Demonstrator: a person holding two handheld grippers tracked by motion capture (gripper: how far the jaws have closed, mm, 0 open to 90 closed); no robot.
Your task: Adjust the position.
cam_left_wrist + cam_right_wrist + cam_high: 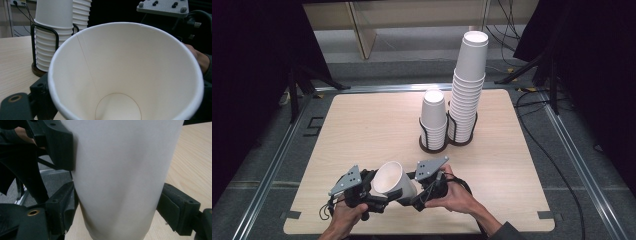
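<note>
A single white paper cup (391,181) is held tilted above the table's front edge, its mouth turned up and to the left. My left gripper (376,195) grips it from the left. In the left gripper view I look straight into the cup's open mouth (120,75), with one black jaw against its outer wall at the lower left. My right gripper (413,192) holds the cup from the right. In the right gripper view its two jaws press on either side of the cup's body (120,175), and a jaw of the left gripper rests on the wall at the upper left.
A short stack of paper cups (433,120) and a tall stack (468,85) stand in a black wire holder (447,141) right of the middle of the wooden table (362,120). Dark stands and cables surround the table.
</note>
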